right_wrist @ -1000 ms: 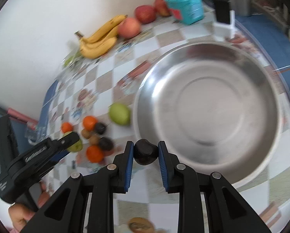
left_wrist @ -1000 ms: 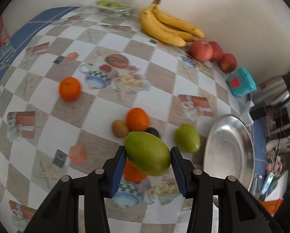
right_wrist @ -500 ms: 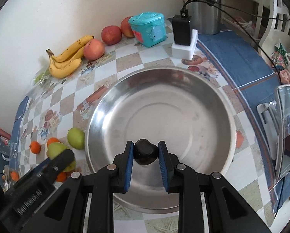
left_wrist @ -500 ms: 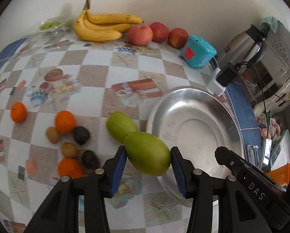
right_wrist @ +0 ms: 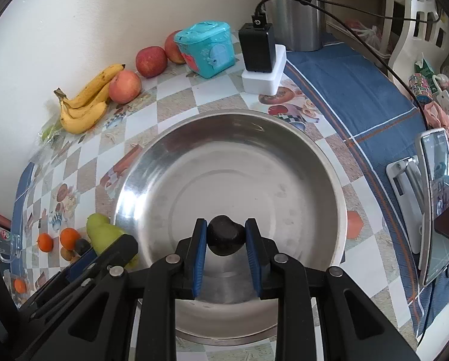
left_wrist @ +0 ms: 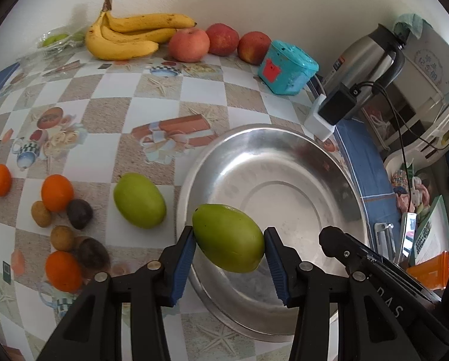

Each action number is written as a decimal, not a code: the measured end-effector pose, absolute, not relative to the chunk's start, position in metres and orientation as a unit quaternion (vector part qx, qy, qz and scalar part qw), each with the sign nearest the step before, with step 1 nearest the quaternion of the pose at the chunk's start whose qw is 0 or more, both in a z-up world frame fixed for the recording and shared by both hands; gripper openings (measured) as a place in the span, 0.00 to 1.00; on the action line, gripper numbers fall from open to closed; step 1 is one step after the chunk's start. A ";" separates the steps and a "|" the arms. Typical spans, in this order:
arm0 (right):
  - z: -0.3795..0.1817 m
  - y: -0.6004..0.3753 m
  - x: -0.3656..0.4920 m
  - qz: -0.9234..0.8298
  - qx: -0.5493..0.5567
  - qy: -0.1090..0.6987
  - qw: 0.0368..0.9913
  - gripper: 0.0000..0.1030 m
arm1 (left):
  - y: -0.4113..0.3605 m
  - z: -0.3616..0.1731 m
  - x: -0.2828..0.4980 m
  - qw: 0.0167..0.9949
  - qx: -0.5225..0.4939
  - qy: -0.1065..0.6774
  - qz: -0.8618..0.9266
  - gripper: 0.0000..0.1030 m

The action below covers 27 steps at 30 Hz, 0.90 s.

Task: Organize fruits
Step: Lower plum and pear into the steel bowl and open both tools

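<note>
My left gripper [left_wrist: 229,240] is shut on a green mango [left_wrist: 228,237] and holds it over the left rim of the steel bowl [left_wrist: 284,150]. My right gripper [right_wrist: 226,236] is shut on a small dark fruit [right_wrist: 226,234] and holds it above the near inside of the bowl [right_wrist: 224,126]. A second green mango [left_wrist: 139,200] lies on the table left of the bowl. Oranges [left_wrist: 57,192], small brown fruits [left_wrist: 41,213] and dark fruits [left_wrist: 79,209] lie further left. Bananas [left_wrist: 128,36] and apples [left_wrist: 189,44] lie along the wall.
A teal box [left_wrist: 287,67], a black charger on a white block [left_wrist: 332,111] and a steel kettle [left_wrist: 365,54] stand behind the bowl. A phone on a stand [right_wrist: 435,198] is at the right. A bag with green fruit [left_wrist: 59,39] lies at the far left by the wall.
Both grippers have moved over the bowl with their fruits. The left one came from above the fruit pile to the bowl's left rim; the right one went further in over the bowl.
</note>
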State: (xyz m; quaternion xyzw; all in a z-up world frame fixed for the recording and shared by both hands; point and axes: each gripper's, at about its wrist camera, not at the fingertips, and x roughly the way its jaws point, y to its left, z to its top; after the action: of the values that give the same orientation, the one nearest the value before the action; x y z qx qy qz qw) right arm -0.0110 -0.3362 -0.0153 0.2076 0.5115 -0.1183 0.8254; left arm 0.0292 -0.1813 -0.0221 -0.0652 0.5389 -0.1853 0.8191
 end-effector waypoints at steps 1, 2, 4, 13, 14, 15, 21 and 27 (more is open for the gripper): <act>-0.016 -0.337 -0.011 -0.119 0.206 0.514 0.824 0.26 | -0.183 -0.022 0.029 0.819 -0.063 0.540 -0.185 0.48; -0.017 -0.337 -0.011 -0.120 0.205 0.515 0.823 0.26 | -0.183 -0.022 0.028 0.819 -0.063 0.540 -0.185 0.48; -0.017 -0.338 -0.012 -0.126 0.202 0.518 0.822 0.26 | -0.185 -0.022 0.027 0.818 -0.059 0.541 -0.186 0.48; -0.004 -0.341 -0.014 -0.131 0.201 0.506 0.828 0.31 | -0.185 -0.011 0.026 0.823 -0.059 0.530 -0.196 0.49; -0.003 -0.341 -0.015 -0.133 0.201 0.504 0.829 0.33 | -0.184 -0.009 0.026 0.823 -0.061 0.530 -0.198 0.50; 0.000 -0.342 -0.015 -0.135 0.201 0.501 0.831 0.34 | -0.184 -0.008 0.026 0.822 -0.061 0.530 -0.199 0.50; 0.006 -0.343 -0.017 -0.137 0.200 0.495 0.835 0.44 | -0.176 -0.006 0.029 0.822 -0.057 0.539 -0.175 0.56; 0.003 -0.340 -0.016 -0.130 0.195 0.503 0.832 0.46 | -0.160 -0.003 0.031 0.821 -0.055 0.553 -0.131 0.56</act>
State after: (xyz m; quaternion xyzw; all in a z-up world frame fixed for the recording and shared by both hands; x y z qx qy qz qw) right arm -0.0158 -0.3396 0.0033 0.1954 0.5026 -0.1300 0.8321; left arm 0.0314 -0.1600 -0.0033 -0.0554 0.5527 -0.1311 0.8212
